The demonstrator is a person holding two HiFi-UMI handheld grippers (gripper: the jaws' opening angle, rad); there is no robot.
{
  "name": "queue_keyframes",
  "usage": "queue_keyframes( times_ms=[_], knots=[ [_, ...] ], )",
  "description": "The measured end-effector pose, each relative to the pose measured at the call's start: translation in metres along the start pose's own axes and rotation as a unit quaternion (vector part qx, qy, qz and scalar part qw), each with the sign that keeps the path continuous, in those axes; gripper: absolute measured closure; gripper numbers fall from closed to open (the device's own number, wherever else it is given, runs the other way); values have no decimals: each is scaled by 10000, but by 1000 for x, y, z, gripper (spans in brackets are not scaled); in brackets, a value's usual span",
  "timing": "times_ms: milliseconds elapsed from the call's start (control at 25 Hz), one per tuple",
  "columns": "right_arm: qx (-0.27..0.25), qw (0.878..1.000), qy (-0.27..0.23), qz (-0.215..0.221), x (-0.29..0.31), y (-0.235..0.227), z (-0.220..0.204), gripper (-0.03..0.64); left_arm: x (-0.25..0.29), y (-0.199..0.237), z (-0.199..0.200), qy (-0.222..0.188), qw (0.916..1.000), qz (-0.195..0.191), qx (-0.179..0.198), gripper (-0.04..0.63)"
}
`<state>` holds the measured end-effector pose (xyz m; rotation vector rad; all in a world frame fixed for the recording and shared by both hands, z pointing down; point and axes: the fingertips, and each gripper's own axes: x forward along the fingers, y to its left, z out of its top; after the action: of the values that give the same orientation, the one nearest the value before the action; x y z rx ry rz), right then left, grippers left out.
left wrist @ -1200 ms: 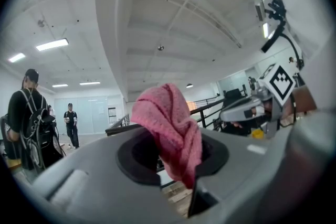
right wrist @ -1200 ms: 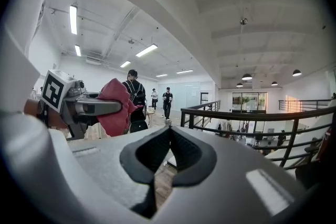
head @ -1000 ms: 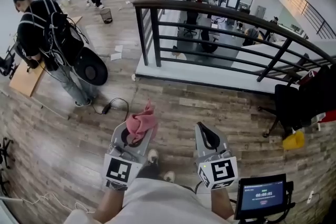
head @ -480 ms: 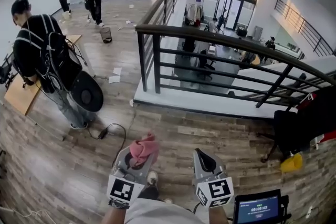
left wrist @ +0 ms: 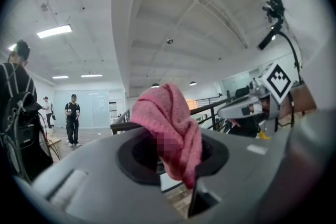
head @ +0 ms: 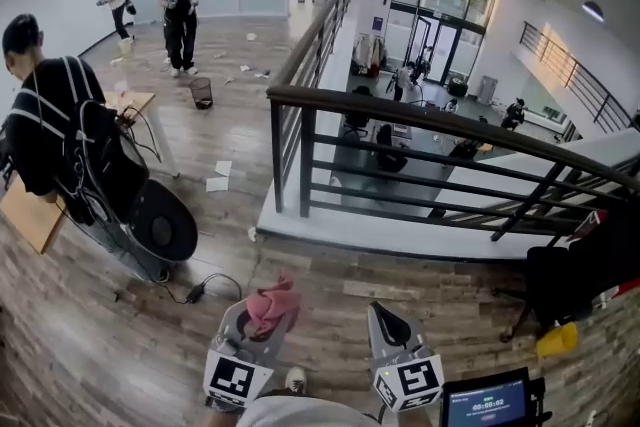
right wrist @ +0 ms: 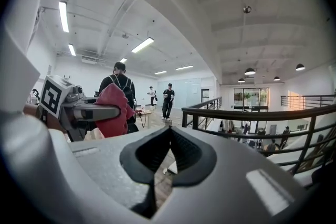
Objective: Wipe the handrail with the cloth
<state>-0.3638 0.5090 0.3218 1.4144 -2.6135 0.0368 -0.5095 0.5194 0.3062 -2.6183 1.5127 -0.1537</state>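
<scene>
A pink cloth (head: 272,305) sticks up out of my left gripper (head: 262,327), which is shut on it low in the head view. In the left gripper view the cloth (left wrist: 170,128) hangs bunched over the jaws. My right gripper (head: 392,327) is beside it, shut with nothing in it; its pads meet in the right gripper view (right wrist: 169,152). The dark handrail (head: 420,115) tops a black railing ahead, across a strip of wooden floor, well apart from both grippers. It also shows as the handrail (right wrist: 252,113) in the right gripper view.
A person with a backpack (head: 60,145) stands at the left by a table. Two people (head: 180,5) stand far back. A cable (head: 205,290) lies on the floor. A black chair (head: 580,275) and a yellow object (head: 557,340) are at the right. A small screen (head: 490,403) is below.
Both grippers sit lower in the head view and the handrail has come lower in the frame. The person with the backpack has shifted left. The cloth stays held.
</scene>
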Motion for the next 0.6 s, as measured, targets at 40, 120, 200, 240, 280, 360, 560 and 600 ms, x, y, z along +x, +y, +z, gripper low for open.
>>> queue_keyframes(
  times_ms=[40,120,200,240,280,360,560,600],
  knots=[
    [-4,10000,-8,15,7,2,2,614,2,7,-2,22,10000,-7,-4,474],
    [45,10000,3,-11,18,4,2,614,7,20,-6,51,10000,-36,-12,474],
    [81,9999,23,-71,27,5,-1,614,13,30,-12,76,9999,-84,-17,474],
    [89,9999,46,-100,31,6,-3,614,17,35,-14,91,9999,-104,-22,474],
    [91,9999,71,-118,35,6,-5,614,21,40,-16,102,9999,-121,-25,474],
    [119,9998,98,-138,41,8,-5,614,27,48,-17,102,9998,-166,-33,474],
    [145,9995,157,-239,45,-1,-6,614,42,46,-20,139,9995,-263,-121,474],
    [154,9994,163,-248,45,-3,-6,614,44,45,-21,159,9994,-268,-143,474]
  ],
)
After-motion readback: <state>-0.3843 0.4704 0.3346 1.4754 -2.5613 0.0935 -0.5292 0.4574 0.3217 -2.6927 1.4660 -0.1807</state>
